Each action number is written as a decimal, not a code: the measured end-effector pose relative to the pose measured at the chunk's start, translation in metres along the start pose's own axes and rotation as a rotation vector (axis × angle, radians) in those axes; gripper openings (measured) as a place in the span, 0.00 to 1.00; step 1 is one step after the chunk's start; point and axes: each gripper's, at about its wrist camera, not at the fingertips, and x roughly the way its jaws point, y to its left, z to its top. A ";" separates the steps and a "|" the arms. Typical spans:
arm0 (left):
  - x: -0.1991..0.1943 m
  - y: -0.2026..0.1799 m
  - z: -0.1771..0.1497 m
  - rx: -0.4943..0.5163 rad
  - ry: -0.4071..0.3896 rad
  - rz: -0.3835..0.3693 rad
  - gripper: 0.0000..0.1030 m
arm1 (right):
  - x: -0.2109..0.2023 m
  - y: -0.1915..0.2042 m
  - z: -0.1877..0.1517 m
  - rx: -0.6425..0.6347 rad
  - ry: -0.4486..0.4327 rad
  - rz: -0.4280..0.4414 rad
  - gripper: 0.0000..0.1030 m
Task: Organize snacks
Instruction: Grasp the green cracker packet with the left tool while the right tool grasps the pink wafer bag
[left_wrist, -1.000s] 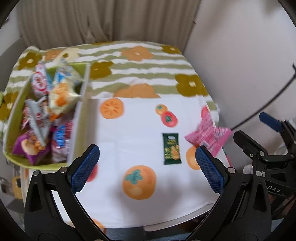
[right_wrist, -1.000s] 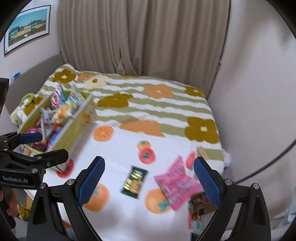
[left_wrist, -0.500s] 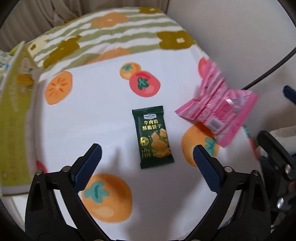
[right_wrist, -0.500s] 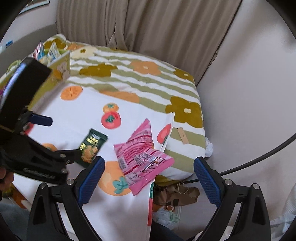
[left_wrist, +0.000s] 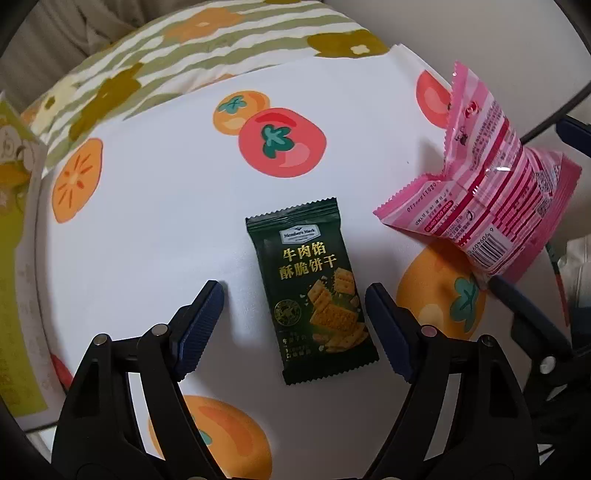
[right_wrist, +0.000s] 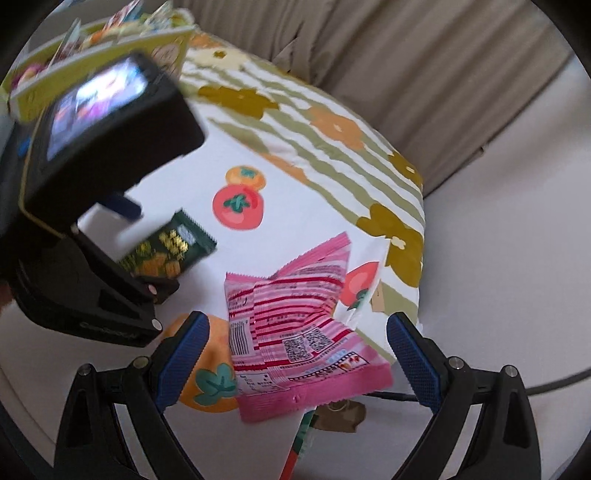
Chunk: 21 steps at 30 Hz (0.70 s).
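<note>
dark green cracker packet (left_wrist: 314, 288) lies flat on the fruit-print cloth (left_wrist: 147, 229), its lower half between your left gripper (left_wrist: 293, 312) jaws, which gape wide. lower until the pads straddle its long edges, then pinch gently. your right gripper (right_wrist: 295, 354) is also spread open around the pink snack bag (right_wrist: 295, 332); the snack box (right_wrist: 99, 59) waits far left.

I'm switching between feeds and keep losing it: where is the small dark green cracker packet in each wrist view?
Left wrist view: the small dark green cracker packet lies flat at centre, between the open fingers of the left hand-held gripper.
Right wrist view: it sits left of centre, partly hidden behind the left gripper's body.
Shared landmark: the red persimmon print on the white cloth, just beyond the packet.
</note>
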 end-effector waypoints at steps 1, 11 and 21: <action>0.000 -0.002 0.000 0.015 0.001 0.009 0.75 | 0.002 0.002 -0.001 -0.012 0.004 0.003 0.93; -0.008 0.018 0.000 0.031 0.022 -0.015 0.44 | 0.029 0.010 -0.003 -0.097 0.046 0.042 0.93; -0.005 0.025 0.004 0.053 0.026 0.015 0.44 | 0.052 0.004 0.007 -0.019 0.095 0.147 0.75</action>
